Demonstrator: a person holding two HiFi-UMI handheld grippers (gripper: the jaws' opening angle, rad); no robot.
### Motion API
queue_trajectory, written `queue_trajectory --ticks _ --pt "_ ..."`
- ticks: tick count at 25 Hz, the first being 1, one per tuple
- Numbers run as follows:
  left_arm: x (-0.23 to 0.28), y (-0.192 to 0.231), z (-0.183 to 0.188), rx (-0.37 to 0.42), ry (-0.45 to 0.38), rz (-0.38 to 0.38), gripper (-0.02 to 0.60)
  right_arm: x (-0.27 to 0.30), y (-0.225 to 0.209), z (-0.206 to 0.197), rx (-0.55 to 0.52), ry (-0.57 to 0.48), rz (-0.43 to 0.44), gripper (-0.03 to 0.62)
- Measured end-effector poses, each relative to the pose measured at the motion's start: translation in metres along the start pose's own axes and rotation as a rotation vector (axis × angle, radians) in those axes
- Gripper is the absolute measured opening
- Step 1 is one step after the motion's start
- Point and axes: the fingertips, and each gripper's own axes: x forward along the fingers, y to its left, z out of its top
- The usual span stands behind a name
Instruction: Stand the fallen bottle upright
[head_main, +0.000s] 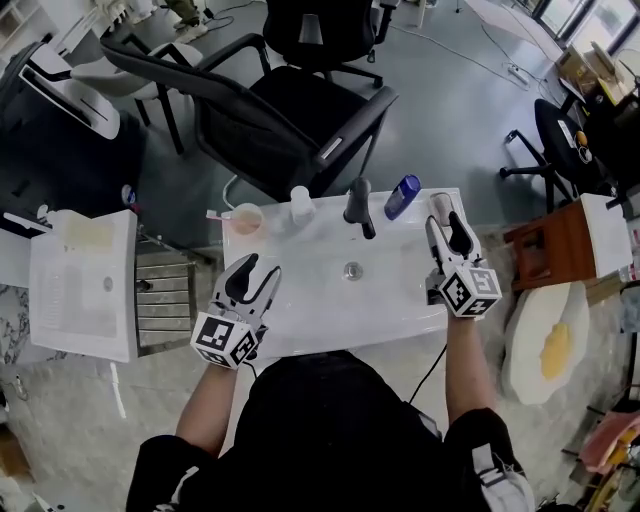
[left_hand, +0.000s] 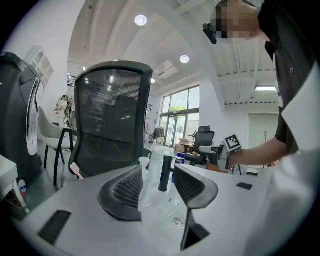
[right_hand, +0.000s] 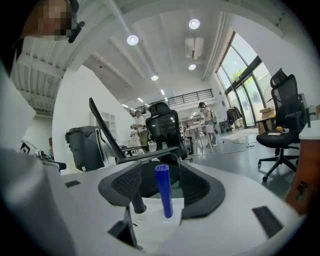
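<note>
Both pairs of jaws stand apart, empty. Blue bottle (head_main: 402, 197) stands upright on the back rim of the sink (head_main: 330, 222), at eleven o'clock from the nearer right gripper (head_main: 445, 224), just beyond its fingertips; left gripper (head_main: 258, 270) is well apart.

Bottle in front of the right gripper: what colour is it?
The bottle is plain blue all over; the right gripper view shows it best.

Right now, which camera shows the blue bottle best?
The right gripper view: the blue bottle shows whole, beyond the open jaws. The head view shows it small, from above; the left gripper view, only a sliver behind the tap.
</note>
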Motion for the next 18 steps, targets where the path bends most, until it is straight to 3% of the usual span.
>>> queue_trajectory --ticks 4,8,13,18 --pt "0.001 0.007 0.011 0.016 -0.039 0.003 0.165 -0.034 -0.002 0.013 0.056 -0.069 -0.065 0.238" --pt "0.006 0.007 0.021 0.021 -0.067 -0.024 0.122 -0.06 0.007 0.022 0.055 -0.125 -0.122 0.192" --pt "0.013 0.004 0.029 0.022 -0.083 -0.037 0.059 -0.081 0.016 0.024 0.018 -0.186 -0.192 0.034" --pt "0.02 -0.007 0.036 0.05 -0.091 -0.065 0.027 -0.087 0.026 0.014 0.025 -0.184 -0.175 0.028"
